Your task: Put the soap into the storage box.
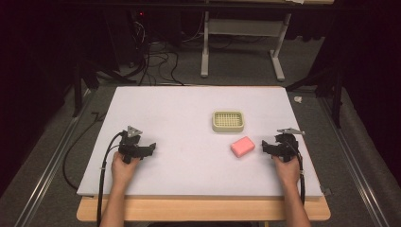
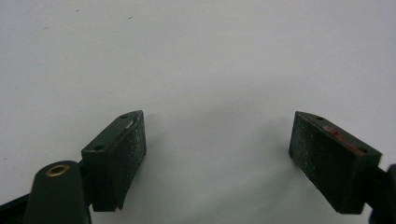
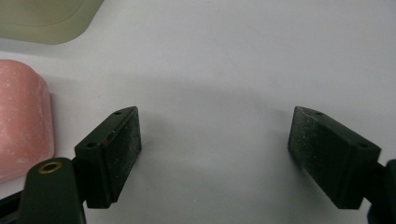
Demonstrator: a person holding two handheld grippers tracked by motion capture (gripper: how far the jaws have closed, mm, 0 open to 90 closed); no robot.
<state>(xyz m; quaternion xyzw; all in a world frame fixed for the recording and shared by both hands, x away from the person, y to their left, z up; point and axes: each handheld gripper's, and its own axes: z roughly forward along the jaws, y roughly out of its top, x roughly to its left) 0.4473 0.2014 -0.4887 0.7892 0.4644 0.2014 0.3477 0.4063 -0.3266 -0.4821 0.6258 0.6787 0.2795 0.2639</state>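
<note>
White matting covers the table (image 1: 189, 170). Both grippers are rested with jaws apart and empty. Pink soap (image 1: 242, 146) lies at nine o'clock of the right gripper (image 1: 265, 146), beside the dish (image 1: 228, 121); grasping seems next, requiring a leftward reach.

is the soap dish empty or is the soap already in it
Empty: the soap dish shows only its bare grid, and the pink soap lies on the table beside it.

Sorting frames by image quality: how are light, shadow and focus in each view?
High view: white table evenly lit, surroundings dark, pink soap sharp. Left gripper view: jaws apart, soft shadow between them, no glare. Right gripper view: soap and cream dish cut off at the edge, slightly soft.
</note>
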